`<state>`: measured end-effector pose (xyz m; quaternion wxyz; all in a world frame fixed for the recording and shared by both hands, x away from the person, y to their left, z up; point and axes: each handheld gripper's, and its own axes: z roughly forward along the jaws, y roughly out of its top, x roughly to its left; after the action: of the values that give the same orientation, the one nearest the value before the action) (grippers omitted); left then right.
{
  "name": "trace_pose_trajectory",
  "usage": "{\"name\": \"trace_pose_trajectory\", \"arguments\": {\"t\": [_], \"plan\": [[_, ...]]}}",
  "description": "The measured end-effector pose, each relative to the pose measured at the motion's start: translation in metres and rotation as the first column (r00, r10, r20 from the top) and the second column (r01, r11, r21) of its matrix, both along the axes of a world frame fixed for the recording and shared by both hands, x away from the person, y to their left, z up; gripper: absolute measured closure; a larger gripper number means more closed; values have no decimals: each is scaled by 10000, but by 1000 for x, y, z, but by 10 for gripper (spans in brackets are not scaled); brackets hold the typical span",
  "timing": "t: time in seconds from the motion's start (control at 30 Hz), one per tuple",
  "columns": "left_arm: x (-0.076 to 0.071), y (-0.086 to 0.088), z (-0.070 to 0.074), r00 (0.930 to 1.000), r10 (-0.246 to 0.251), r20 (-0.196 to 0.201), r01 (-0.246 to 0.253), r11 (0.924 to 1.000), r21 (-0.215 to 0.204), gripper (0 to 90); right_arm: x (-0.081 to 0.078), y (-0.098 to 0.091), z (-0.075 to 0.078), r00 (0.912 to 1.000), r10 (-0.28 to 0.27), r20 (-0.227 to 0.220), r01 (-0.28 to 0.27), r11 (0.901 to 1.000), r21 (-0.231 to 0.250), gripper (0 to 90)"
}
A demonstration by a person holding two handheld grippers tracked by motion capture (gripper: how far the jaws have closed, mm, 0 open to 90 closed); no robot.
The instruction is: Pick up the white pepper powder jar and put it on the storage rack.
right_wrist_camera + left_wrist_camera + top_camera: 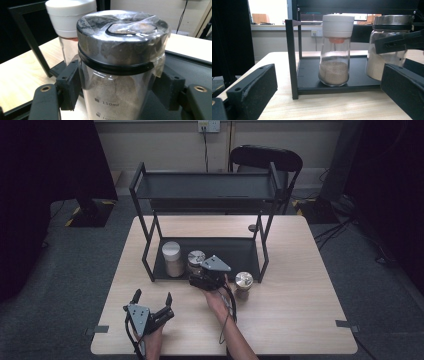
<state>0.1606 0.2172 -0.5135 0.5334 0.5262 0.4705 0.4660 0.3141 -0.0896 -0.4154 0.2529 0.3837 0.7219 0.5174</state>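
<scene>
Table [300, 285]: pale wood, square-cornered; broad bare stretch at its right and near edges.
Rack [150, 245]: black metal, two tiers; lower shelf dark and flat, back half free.
White-capped jar [335, 50]: clear glass, tan powder at the bottom, orange ring under the cap, seen side-on from the left gripper view; upright at the shelf's left.
Metal-lidded jar [117, 62]: glass, printed volume marks readable in the right gripper view; stands on the shelf just beside the white-capped one.
Right gripper [200, 270]: jaws pinching the metal-lidded jar below its lid.
Left gripper [152, 296]: jaws spread, empty, near the table's front edge.
Third jar [243, 282]: steel-topped, on the table by the rack's right post.
</scene>
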Motion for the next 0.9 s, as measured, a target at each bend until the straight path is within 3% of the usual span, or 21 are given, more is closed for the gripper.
{"name": "trace_pose_trajectory", "arguments": {"t": [0.47, 0.9], "plan": [[1, 0, 1, 10000, -17, -51, 17, 10000, -8, 1, 16, 5, -7, 9984, -541, -186, 539, 9985, -109, 305], [1, 1, 1, 10000, -36, -61, 35, 10000, -20, 1, 27, 8, -12, 9968, -693, -408, 683, 9973, -268, 305]]}}
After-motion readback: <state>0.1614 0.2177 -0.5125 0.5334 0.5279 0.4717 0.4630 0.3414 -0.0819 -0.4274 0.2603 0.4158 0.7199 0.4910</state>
